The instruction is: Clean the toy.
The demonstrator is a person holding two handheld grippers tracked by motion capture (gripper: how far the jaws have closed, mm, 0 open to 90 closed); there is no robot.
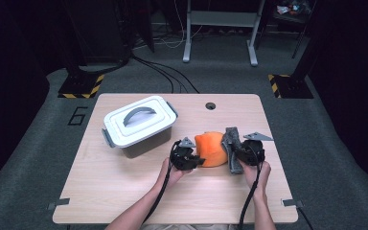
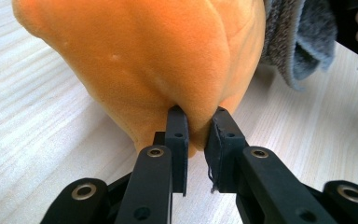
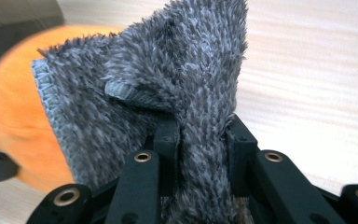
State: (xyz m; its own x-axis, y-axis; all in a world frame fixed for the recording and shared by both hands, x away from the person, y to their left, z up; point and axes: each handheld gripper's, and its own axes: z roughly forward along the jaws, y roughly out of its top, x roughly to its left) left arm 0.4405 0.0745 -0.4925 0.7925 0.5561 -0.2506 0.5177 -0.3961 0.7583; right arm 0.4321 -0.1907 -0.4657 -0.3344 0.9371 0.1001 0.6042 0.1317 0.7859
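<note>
Risk noted: the left gripper [image 2: 196, 122] pinches only a small fold at the edge of the orange cloth [image 2: 158, 60], so a pull could likely let the soft fabric slide out of the jaws; likewise the grey towel [image 3: 168, 79] is bunched thickly and could drag the orange cloth along, since the two lie touching near the front middle of the table [image 1: 124, 191]. Left jaws: nearly closed, clamping that orange fold. Right gripper [image 3: 200, 135]: jaws a little apart, squeezing a thick ridge of grey pile between them. The lidded white box [image 1: 139, 122] stands apart, behind and left of the cloths.
</note>
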